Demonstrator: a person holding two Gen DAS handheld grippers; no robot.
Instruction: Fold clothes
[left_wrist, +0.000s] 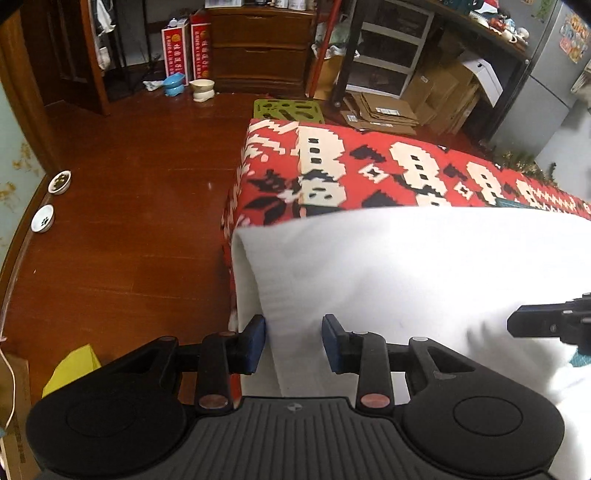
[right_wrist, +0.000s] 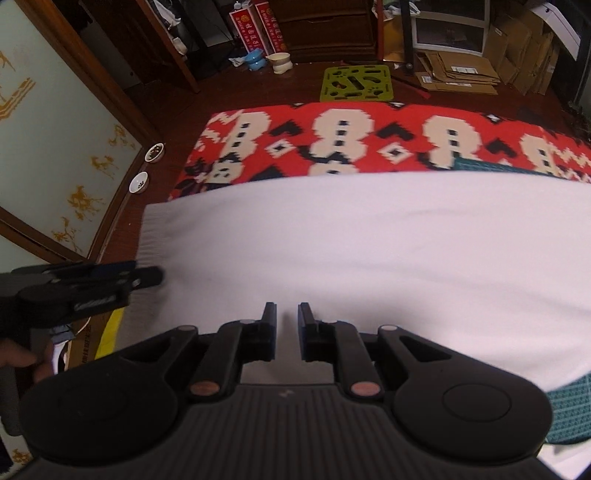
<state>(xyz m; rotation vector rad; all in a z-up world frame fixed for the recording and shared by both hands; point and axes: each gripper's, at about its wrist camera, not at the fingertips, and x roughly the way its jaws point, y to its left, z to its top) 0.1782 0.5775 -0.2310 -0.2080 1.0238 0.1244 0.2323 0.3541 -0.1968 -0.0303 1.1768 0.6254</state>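
Claw (left) astride garment edge

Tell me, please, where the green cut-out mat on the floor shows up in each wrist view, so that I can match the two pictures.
Left wrist view: the green mat sits above centre, partly hidden behind the far edge of the red patterned blanket.
Right wrist view: the mat lies whole, upper centre, beyond the blanket.
Shared landmark: the cream bowl to the mat's left.
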